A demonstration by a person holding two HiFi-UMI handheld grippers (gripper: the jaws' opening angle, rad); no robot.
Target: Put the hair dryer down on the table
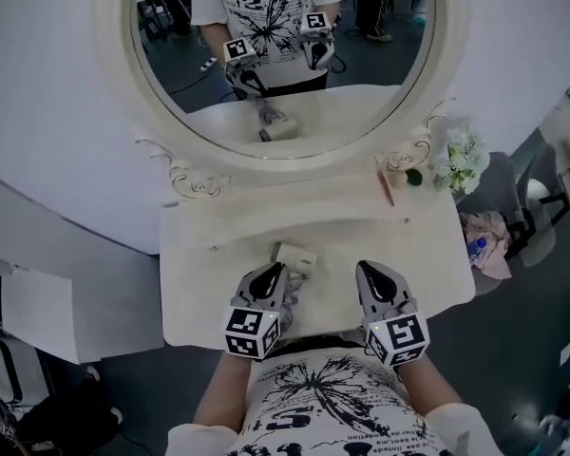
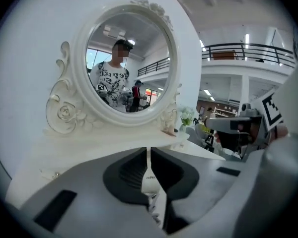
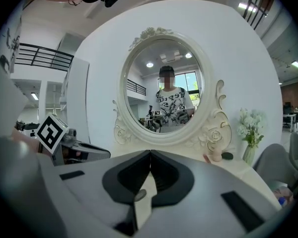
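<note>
A white hair dryer [image 1: 294, 256] lies on the white dressing table [image 1: 199, 293], near its front middle. My left gripper [image 1: 272, 274] hovers just behind the dryer, over its near end, with the jaws drawn together. In the left gripper view only a thin slit shows between the jaws of the left gripper [image 2: 148, 152], and the hair dryer [image 2: 150, 181] appears below through that slit, not pinched. My right gripper [image 1: 371, 272] hangs to the right of the dryer, apart from it. The right gripper [image 3: 150, 155] is shut and holds nothing.
A large oval mirror [image 1: 285, 55] in a carved white frame stands at the back of the table. At the back right are a vase of pale flowers [image 1: 461, 160], a small bottle [image 1: 396, 177], a dark round thing [image 1: 414, 177] and a reddish stick [image 1: 386, 188].
</note>
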